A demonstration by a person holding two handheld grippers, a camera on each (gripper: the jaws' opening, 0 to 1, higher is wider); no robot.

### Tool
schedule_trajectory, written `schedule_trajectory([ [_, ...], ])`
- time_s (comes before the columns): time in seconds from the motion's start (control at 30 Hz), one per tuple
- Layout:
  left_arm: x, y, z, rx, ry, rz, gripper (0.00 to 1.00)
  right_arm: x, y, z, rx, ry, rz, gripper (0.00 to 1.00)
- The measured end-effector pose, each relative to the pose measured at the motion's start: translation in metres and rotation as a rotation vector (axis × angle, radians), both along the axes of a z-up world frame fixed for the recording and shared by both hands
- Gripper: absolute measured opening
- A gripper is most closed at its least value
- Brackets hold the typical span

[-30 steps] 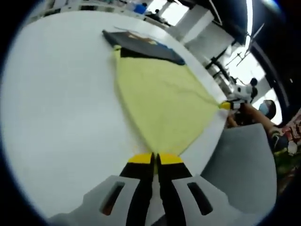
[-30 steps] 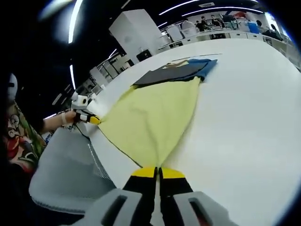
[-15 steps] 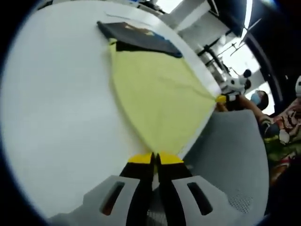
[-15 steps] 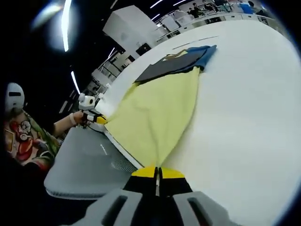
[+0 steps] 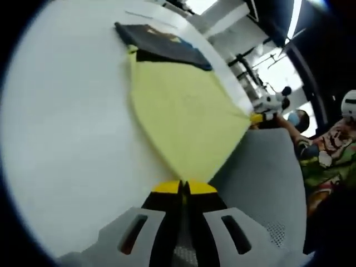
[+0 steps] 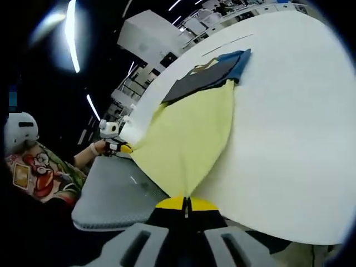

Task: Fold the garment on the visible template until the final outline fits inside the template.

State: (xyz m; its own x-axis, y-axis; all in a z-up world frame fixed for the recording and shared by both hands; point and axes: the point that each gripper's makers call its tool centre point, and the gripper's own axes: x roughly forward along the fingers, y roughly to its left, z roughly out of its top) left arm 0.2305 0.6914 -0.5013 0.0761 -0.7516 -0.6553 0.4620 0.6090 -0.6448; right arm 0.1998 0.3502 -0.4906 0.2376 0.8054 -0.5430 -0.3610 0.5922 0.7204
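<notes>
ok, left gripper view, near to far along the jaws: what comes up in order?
left gripper, shut on the corner of the yellow cloth → the yellow cloth spread over the white table → dark garment at the cloth's far edge.

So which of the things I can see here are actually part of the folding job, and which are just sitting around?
Part of the job:
- yellow garment, stretched over the white table
- left gripper and right gripper, each shut on a garment corner

Just lying about:
- dark and blue folded clothes at the garment's far end
- grey chair beside the table
</notes>
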Motion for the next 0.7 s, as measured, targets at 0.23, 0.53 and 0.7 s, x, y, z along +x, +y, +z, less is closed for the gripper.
schedule_trajectory([
  [0.23, 0.011, 0.001, 0.026, -0.047, -0.037, 0.032, 0.00, 0.013, 0.002, 0.032, 0.058, -0.045, -0.043, 0.00],
  [0.53, 0.048, -0.007, 0.062, -0.132, -0.117, 0.078, 0.00, 0.055, 0.004, 0.071, 0.171, -0.142, -0.127, 0.00],
  [0.7, 0.081, -0.005, 0.079, -0.180, -0.168, 0.110, 0.00, 0.078, 0.000, 0.083, 0.203, -0.173, -0.174, 0.00],
])
